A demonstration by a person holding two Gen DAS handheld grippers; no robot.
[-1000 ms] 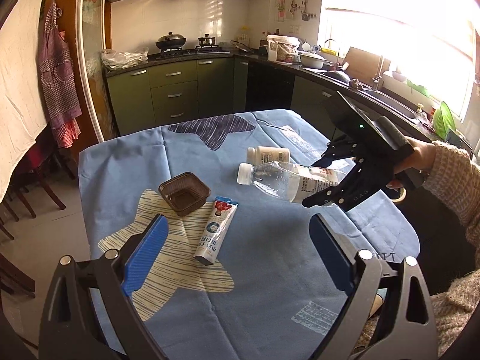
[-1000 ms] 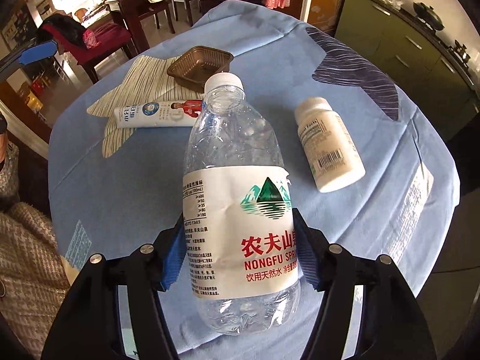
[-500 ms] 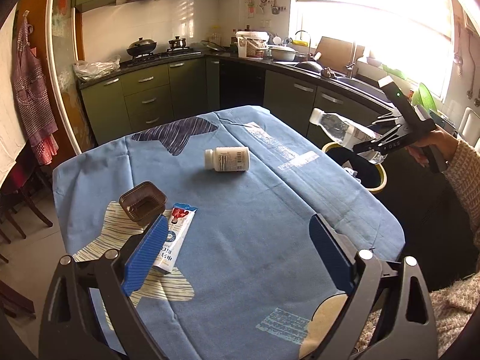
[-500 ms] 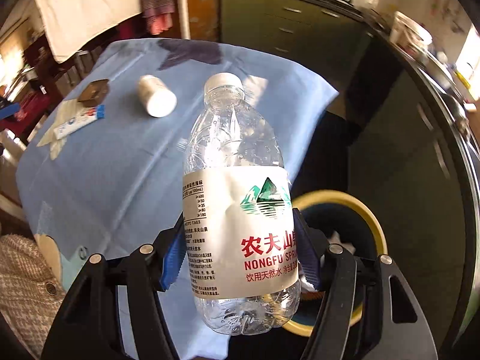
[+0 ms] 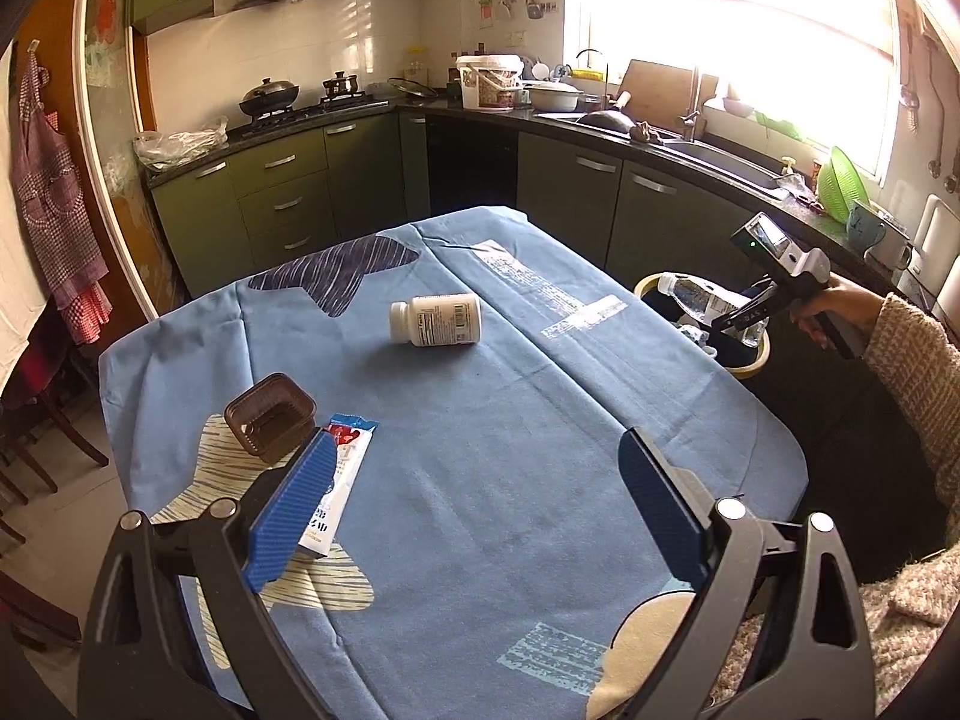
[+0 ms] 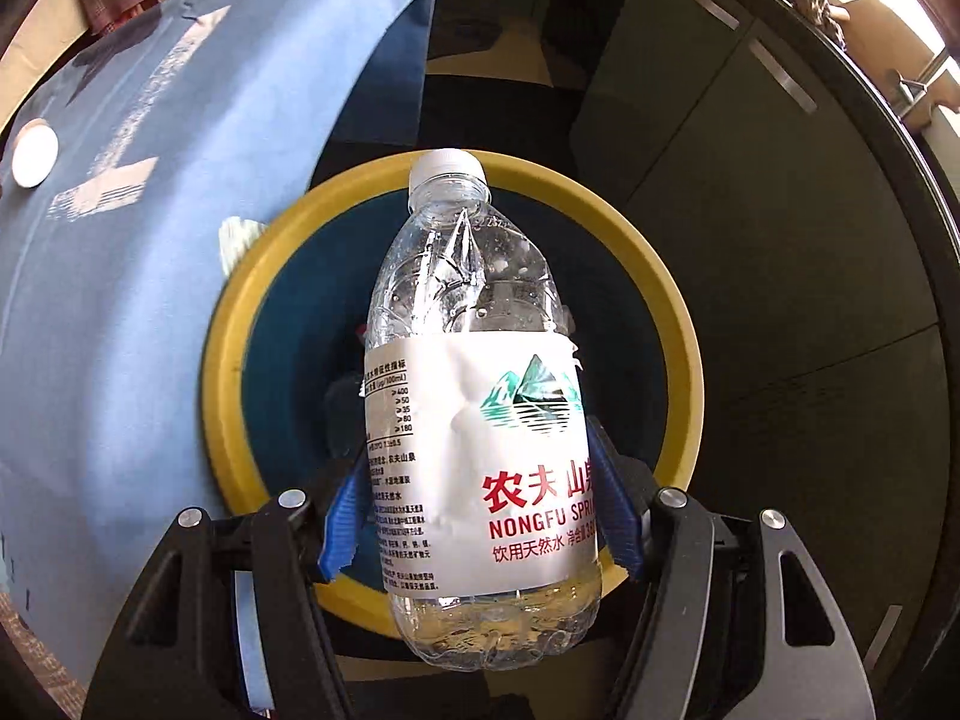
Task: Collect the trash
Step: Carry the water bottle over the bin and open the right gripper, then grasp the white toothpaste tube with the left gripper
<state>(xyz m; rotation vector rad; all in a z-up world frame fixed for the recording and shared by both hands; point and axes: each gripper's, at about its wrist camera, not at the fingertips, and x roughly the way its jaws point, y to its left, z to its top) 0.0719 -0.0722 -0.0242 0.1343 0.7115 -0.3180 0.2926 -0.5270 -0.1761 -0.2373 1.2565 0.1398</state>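
Note:
A clear plastic water bottle (image 6: 474, 420) with a white label and white cap sits between the blue pads of my right gripper (image 6: 477, 456), which is shut on its labelled body. The bottle points steeply down over the yellow-rimmed trash bin (image 6: 678, 324) beside the table. From the left wrist view the same bottle (image 5: 696, 300) hangs over the bin (image 5: 645, 285), held by the right gripper (image 5: 744, 315) in a person's hand. My left gripper (image 5: 477, 444) hovers open above the table with nothing between its pads.
On the blue tablecloth (image 5: 510, 396) lie a white pill bottle (image 5: 435, 321), a brown plastic tray (image 5: 270, 417) and a tube (image 5: 342, 480) partly behind the left pad. Green kitchen cabinets (image 5: 270, 204) stand behind the table and bin. A knitted sleeve (image 5: 912, 372) is at the right.
The right gripper carried the water bottle off the table to the right, then tipped it down over the yellow-rimmed bin. The left gripper shifted a little over the table.

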